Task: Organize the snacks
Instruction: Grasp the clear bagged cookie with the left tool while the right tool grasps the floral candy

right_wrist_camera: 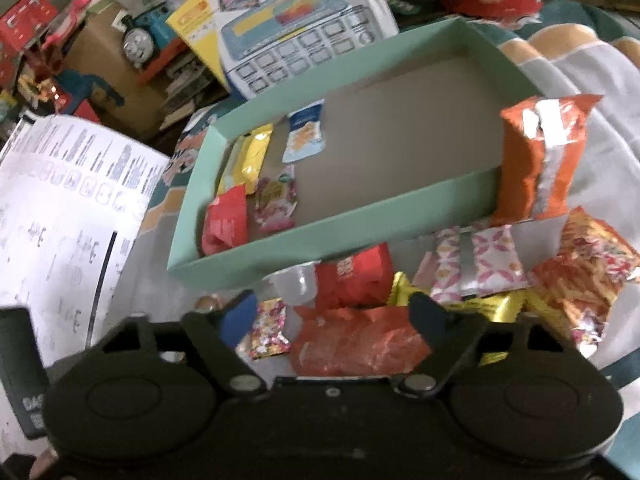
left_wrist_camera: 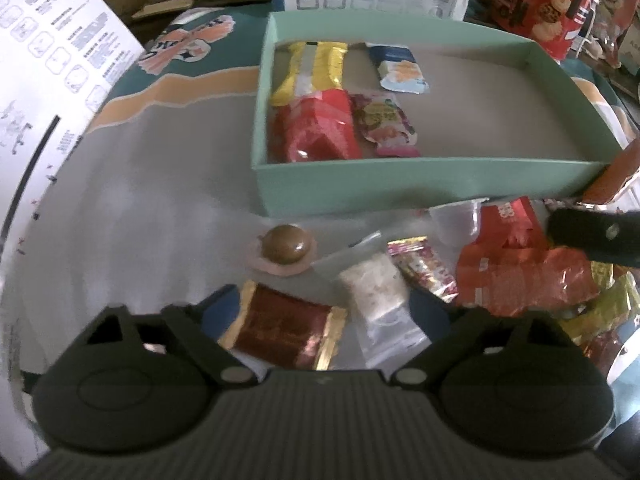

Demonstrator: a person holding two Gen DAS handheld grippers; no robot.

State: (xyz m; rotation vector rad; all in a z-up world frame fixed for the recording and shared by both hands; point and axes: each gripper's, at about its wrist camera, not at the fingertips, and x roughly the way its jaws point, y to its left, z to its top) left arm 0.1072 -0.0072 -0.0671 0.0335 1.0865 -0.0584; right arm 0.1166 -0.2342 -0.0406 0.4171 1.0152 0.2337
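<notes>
Box: we see a shallow mint-green box [left_wrist_camera: 420, 184] lying open on the tabletop [left_wrist_camera: 160, 208], beyond both hand-held grippers.
Box contents: along its left end we note a yellow packet [left_wrist_camera: 316, 66], a red packet [left_wrist_camera: 316, 128] nearer us, a pink packet [left_wrist_camera: 382, 126] beside the red one, and a blue-and-white packet [left_wrist_camera: 398, 66] behind the pink one. The rest of the box floor is bare.
Left hand-held gripper [left_wrist_camera: 328, 312]: fingers spread wide, holding nothing. Between them lie a dark red packet with gold ends [left_wrist_camera: 284, 330] and a clear bag of white pieces [left_wrist_camera: 380, 300].
Round snack: a brown domed sweet in a pink cup [left_wrist_camera: 285, 246] sits on the tabletop just in front of the box wall.
Loose pile: an orange-red crinkled wrapper [right_wrist_camera: 360, 344], a small floral packet [right_wrist_camera: 268, 330], a clear cup [right_wrist_camera: 296, 282] and gold wrappers [right_wrist_camera: 496, 306] lie in front of the box.
Right hand-held gripper [right_wrist_camera: 336, 312]: fingers apart, empty, over the orange-red crinkled wrapper.
Orange bag: a tall orange bag [right_wrist_camera: 540, 160] stands upright against the box's near right corner.
Other snacks: a pink-patterned pouch [right_wrist_camera: 484, 268] and an orange printed bag [right_wrist_camera: 588, 276] lie right of the pile.
Surroundings: a white printed carton [right_wrist_camera: 60, 200] stands to the left.
</notes>
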